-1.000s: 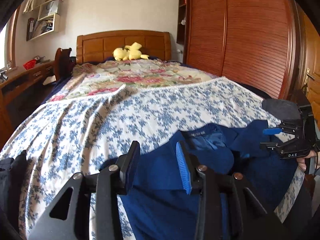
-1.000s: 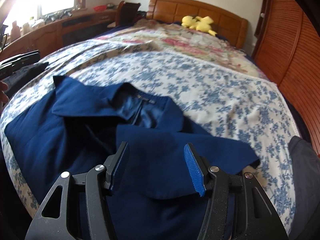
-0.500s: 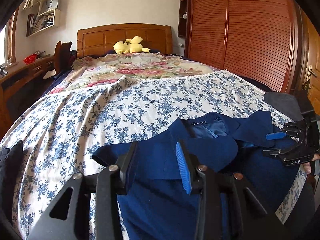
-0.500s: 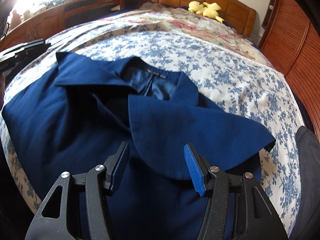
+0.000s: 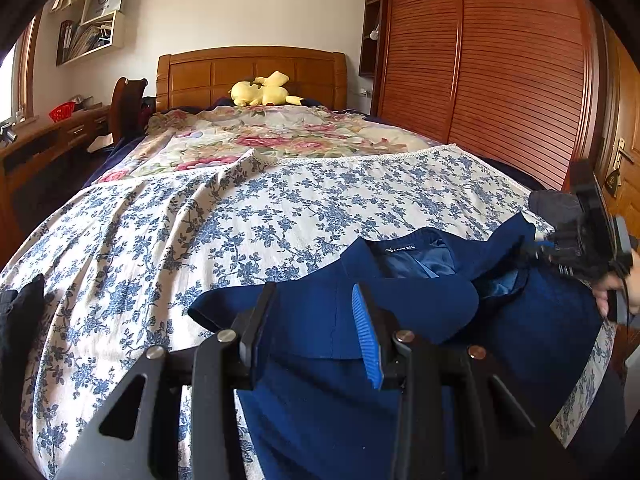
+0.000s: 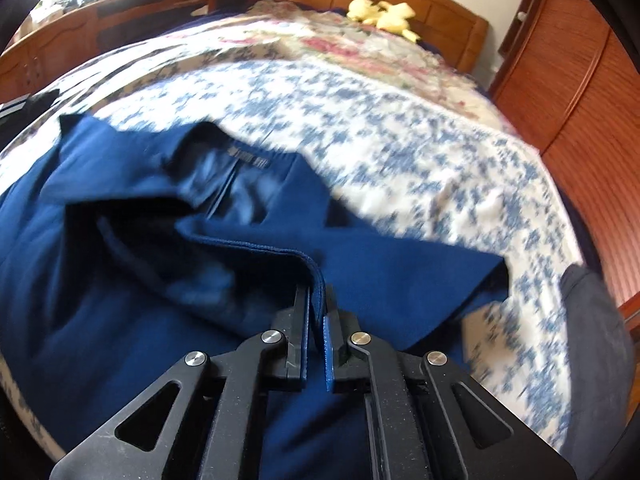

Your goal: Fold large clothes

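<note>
Lying collar-up at the near edge of the bed, the navy blazer [image 5: 400, 360] rests on the blue-floral bedspread [image 5: 240, 220]. The right gripper [image 6: 316, 320] has its fingers pressed nearly together on a raised fold of the blazer's front edge, the cloth pinched between the pads. The left gripper [image 5: 314, 332] hovers over the blazer's flap with its fingers spread wide and nothing between them. In the left wrist view the right gripper appears at 3 o'clock, blurred, at the lapel. A yellow plush toy [image 5: 262, 94] lies at 12 o'clock against the wooden headboard [image 5: 248, 70]. A slatted wardrobe [image 5: 500, 80] stands at 2 o'clock.
</note>
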`<state>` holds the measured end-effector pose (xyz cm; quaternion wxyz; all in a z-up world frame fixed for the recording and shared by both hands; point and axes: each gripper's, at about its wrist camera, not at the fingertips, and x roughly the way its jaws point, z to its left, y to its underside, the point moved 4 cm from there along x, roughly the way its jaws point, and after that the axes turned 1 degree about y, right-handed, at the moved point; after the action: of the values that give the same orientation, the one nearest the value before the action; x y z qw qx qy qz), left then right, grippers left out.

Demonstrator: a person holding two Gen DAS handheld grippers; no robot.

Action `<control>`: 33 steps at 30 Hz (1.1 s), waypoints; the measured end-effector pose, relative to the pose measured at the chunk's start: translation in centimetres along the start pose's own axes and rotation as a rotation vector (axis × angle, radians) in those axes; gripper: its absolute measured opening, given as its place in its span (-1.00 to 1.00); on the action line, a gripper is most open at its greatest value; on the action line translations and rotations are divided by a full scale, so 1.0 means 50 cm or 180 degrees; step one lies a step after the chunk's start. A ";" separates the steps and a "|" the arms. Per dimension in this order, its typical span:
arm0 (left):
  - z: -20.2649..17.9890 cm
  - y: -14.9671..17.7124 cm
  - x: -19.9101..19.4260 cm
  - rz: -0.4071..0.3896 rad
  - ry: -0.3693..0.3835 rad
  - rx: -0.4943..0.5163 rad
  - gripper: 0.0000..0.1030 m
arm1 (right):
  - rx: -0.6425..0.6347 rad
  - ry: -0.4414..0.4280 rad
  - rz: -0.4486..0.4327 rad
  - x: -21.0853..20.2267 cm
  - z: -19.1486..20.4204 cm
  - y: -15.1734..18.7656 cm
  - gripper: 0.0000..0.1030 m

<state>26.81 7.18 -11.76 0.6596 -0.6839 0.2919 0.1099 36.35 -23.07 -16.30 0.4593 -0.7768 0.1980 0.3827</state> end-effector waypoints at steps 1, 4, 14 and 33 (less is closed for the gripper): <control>0.000 0.000 0.000 0.0002 -0.0006 -0.0002 -0.30 | -0.0003 0.0001 -0.0021 0.001 -0.003 -0.012 -0.96; 0.011 0.000 -0.001 -0.0001 -0.0023 -0.0029 -0.30 | -0.0063 0.0045 -0.0121 0.005 -0.007 -0.062 -0.96; 0.040 0.001 -0.004 -0.0028 -0.0058 -0.0074 -0.30 | -0.0205 0.0065 -0.0330 0.045 0.027 -0.212 -0.96; 0.080 0.011 -0.011 -0.0010 -0.0163 -0.0148 -0.30 | -0.0380 -0.0772 -0.0382 -0.014 0.224 -0.159 -0.02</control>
<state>27.01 11.20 -12.33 0.6509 -0.6965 0.2711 0.1331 36.52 -9.44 -14.47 0.4548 -0.7613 0.0712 0.4567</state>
